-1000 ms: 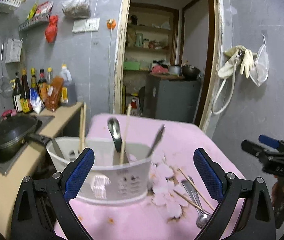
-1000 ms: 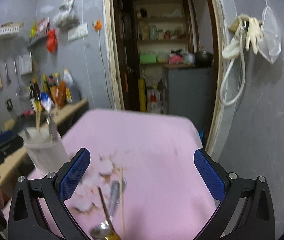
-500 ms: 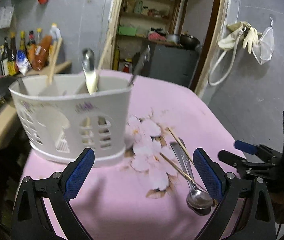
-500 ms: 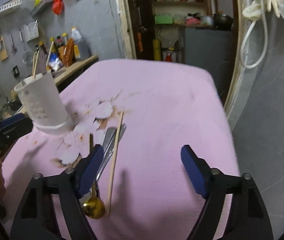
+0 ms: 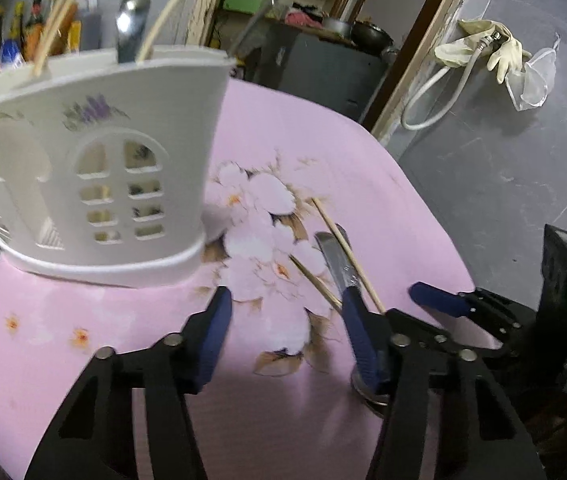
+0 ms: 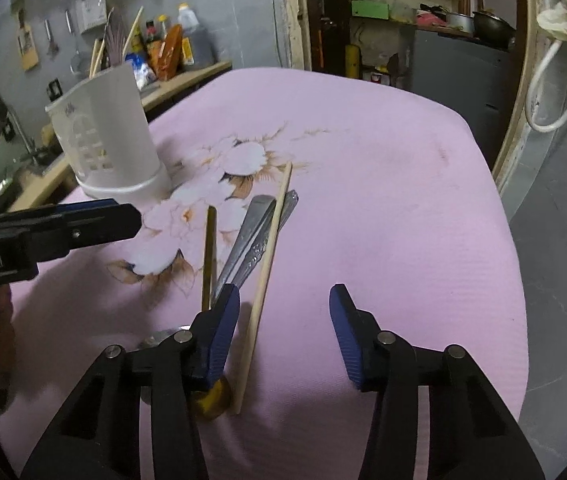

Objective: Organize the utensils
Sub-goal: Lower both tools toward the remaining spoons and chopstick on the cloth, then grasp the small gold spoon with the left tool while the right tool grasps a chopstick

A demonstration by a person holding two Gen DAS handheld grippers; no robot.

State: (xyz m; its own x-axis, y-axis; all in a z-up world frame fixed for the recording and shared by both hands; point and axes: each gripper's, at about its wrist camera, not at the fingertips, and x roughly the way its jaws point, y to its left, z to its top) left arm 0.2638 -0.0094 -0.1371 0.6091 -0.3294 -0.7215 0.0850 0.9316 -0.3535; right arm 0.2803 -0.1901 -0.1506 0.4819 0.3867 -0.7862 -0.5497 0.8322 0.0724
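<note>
Pink-clothed tabletop had drawn closer: both grippers, fingers narrowed but spread and empty, had dropped toward the loose spoons and chopsticks, readying a pickup.

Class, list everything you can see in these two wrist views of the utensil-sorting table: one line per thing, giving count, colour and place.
Holder: one, white plastic, on the table's left side, with a spoon and chopsticks standing in it.
Loose chopsticks: two, pale wood and a darker one, lying right of the holder.
Loose spoons: two silver handles side by side between the chopsticks; a gold bowl shows near the edge.
Tablecloth: one, pink with a flower print, covering the table.
Bottles: several, mixed colours, on the counter behind.
Gloves: pale, hanging on the grey wall.
Left gripper: black, blue fingers, open.
Right gripper: black, blue fingers, open over the loose utensils.
</note>
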